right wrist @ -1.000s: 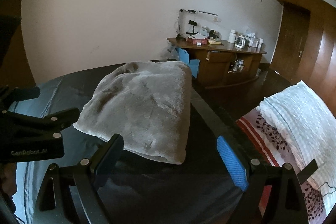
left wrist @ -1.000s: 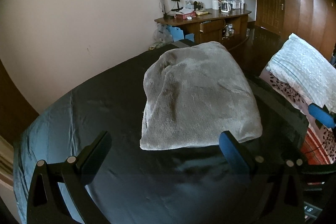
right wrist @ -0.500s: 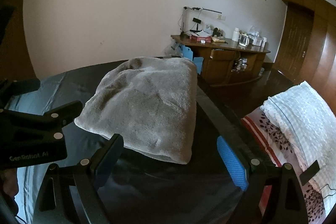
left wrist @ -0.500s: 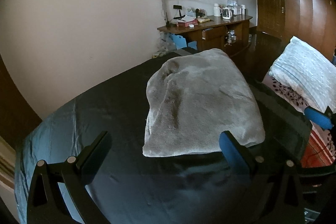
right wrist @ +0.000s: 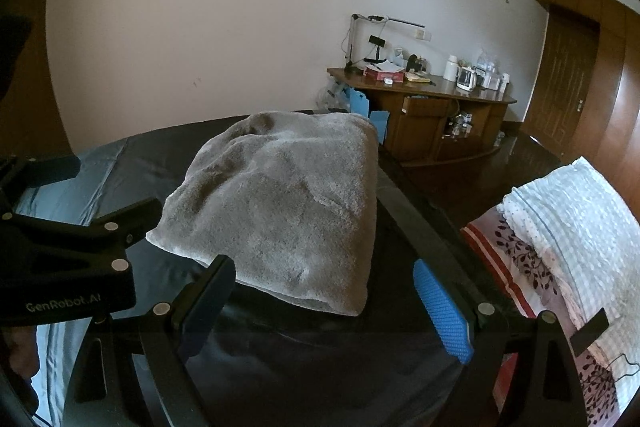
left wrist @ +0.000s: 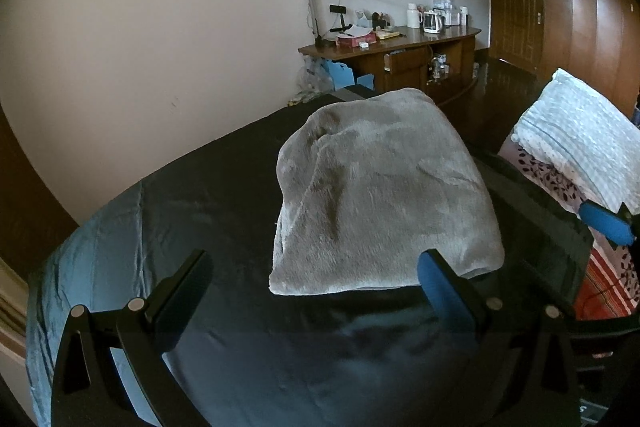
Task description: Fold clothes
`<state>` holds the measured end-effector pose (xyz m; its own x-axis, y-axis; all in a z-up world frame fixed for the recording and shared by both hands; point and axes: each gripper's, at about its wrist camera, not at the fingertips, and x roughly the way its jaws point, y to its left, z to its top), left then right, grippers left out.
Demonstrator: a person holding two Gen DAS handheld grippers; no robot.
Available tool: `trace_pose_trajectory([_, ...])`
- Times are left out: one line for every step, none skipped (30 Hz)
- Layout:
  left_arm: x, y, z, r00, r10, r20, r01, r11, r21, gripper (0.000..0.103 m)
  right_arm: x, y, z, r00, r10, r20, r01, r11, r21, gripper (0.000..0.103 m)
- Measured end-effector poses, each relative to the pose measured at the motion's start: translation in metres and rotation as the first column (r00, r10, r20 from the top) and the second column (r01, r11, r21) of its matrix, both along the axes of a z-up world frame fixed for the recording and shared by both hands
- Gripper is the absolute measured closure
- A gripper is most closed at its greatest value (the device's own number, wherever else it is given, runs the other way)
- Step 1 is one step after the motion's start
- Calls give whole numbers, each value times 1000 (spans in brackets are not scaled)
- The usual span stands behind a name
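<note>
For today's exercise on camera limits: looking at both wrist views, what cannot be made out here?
- Underside and inner layers of the folded grey fleece garment: both views, hidden by its own top layer.
- Small items on the brown wooden sideboard: both views, too small.
- White quilted bedding: right edge cuts it off.
- Near end of the dark sheet: left wrist view, behind the open left gripper.

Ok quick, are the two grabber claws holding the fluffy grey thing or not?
Left gripper: open, holding nothing; the folded grey fleece lies just beyond its fingers.
Right gripper: open, holding nothing.
</note>
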<state>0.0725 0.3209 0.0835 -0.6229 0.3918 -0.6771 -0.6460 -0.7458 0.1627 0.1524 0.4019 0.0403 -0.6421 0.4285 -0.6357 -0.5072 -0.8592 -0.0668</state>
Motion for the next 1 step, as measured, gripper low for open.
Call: trace_pose_trajectory([0,0,0,1000,0,2,0,1000,-1,1,0,0,0,1000,0,1,0,1000,-1,11])
